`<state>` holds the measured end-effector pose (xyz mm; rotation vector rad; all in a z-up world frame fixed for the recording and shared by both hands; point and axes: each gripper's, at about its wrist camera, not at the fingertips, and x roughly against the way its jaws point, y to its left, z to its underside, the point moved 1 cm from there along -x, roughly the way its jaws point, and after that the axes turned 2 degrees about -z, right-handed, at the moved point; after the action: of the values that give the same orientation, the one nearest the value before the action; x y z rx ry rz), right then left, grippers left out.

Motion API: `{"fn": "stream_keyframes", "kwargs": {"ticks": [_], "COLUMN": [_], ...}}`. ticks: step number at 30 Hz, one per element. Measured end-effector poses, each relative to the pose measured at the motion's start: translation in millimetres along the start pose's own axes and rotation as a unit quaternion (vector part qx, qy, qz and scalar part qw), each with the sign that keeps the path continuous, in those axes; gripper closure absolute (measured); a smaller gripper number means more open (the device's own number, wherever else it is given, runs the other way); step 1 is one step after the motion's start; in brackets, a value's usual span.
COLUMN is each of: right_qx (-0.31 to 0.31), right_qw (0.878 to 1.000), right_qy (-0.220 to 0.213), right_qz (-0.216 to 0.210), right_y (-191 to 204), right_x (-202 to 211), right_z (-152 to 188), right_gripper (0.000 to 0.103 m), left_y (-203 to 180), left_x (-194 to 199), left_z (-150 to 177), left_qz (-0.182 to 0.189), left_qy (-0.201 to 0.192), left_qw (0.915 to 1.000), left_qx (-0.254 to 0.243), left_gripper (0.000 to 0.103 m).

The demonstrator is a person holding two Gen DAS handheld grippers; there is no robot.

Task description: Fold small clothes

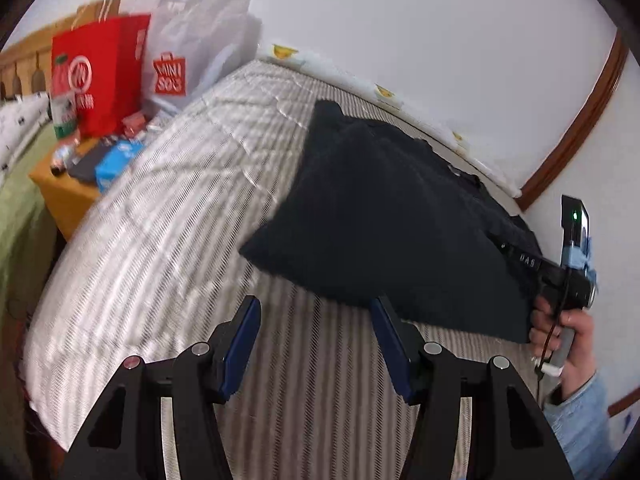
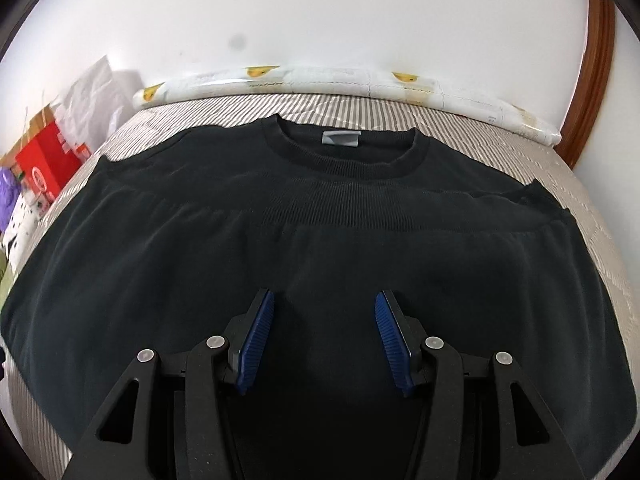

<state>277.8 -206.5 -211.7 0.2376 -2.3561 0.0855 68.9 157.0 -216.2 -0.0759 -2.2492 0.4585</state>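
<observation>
Lying flat on striped bed cover (image 2: pixel 472 128), black T-shirt (image 2: pixel 320 220) spreads wide, collar toward white wall (image 2: pixel 320 12). Right tongs (image 2: pixel 324 332) hover above shirt's lower half, released, blue pads apart. Left tongs (image 1: pixel 316 344) hang released over bare cover beside shirt edge. Red shopping bag (image 1: pixel 100 76) stands near bedside.

Your left wrist camera looks along its own fingers (image 1: pixel 316 344) from off the left side of the black shirt (image 1: pixel 392 216), low over the striped bedcover (image 1: pixel 168 216) — it faces across the shirt toward the wall and catches your right hand (image 1: pixel 564 332) at the shirt's far edge. Your right wrist camera sits close above the shirt (image 2: pixel 320 232), facing its collar (image 2: pixel 348 160) and the wall beyond. Both views share the shirt and bedcover (image 2: pixel 472 128).
</observation>
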Motion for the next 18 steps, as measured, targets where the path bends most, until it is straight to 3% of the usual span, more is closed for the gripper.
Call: {"fn": "stream_keyframes", "kwargs": {"ticks": [7,12,18], "right_qx": [0.025,0.025,0.055], "right_qw": [1.0,0.999,0.998], "right_qy": [-0.008,-0.023,-0.009], "right_qz": [0.009,0.006,0.004], "right_y": [3,2,14], "right_x": [34,60,73], "right_z": [39,65,94], "right_gripper": [0.051,0.05,0.05], "left_y": [-3,-7,-8], "left_x": [-19,-31,-42], "left_z": [2,-10,-24], "left_qz": [0.05,0.056,0.056], "left_qy": [0.006,-0.008,-0.018], "left_qw": [0.9977,0.997,0.9949], "left_qx": [0.046,0.053,0.081], "left_gripper": [0.048,0.048,0.049]}}
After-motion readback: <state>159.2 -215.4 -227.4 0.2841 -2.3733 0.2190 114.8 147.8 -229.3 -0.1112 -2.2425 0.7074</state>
